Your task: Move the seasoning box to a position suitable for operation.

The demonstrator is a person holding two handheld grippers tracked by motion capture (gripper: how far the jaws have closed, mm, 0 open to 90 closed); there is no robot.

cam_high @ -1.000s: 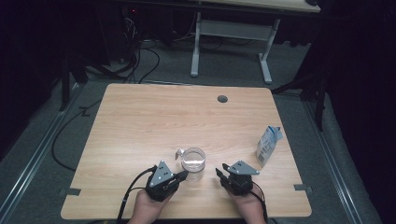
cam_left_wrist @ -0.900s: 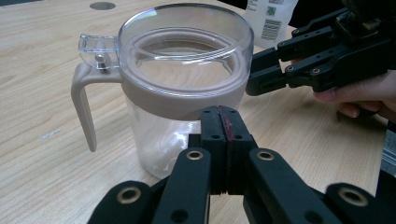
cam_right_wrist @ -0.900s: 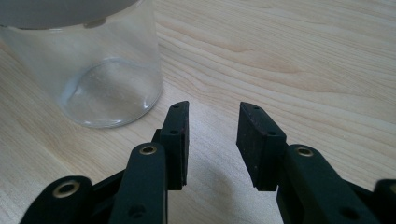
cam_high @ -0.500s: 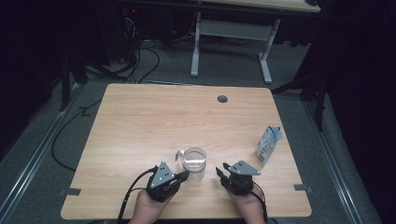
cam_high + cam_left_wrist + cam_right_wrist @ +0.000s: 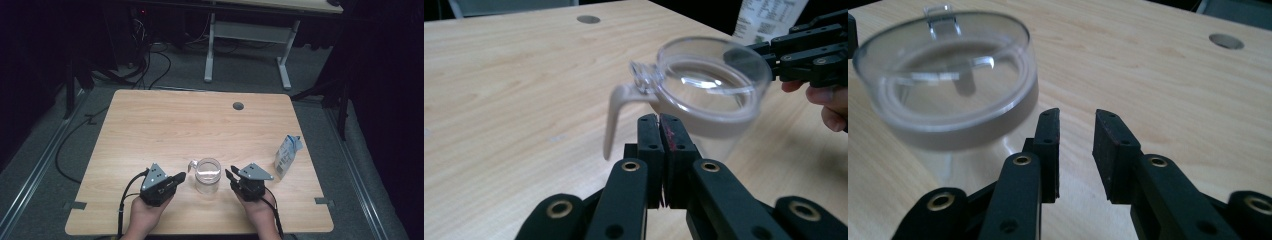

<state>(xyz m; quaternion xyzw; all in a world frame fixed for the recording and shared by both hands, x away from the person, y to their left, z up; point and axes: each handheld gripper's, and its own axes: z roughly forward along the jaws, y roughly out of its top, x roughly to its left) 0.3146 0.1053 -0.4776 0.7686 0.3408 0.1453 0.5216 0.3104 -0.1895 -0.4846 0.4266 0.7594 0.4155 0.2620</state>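
A clear plastic jar (image 5: 208, 175) with a transparent lid and a pale handle stands near the front middle of the wooden table (image 5: 150, 125). My left gripper (image 5: 181, 177) lies just left of the jar, shut with nothing in it. In the left gripper view its closed tips (image 5: 659, 120) point at the jar (image 5: 711, 95) below the handle. My right gripper (image 5: 231, 174) sits just right of the jar. In the right gripper view its jaws (image 5: 1075, 117) stand apart and have just been closing, with nothing between them; the jar (image 5: 948, 80) is off to their left.
A white and blue pouch (image 5: 287, 155) stands near the table's right edge, beyond the right gripper. A round cable hole (image 5: 238, 106) sits at the far middle of the table. Dark floor, cables and another desk's legs lie behind.
The left gripper has drawn a little to the left and away from the front edge. The right gripper has edged slightly farther from the front edge. The jar stands where it was.
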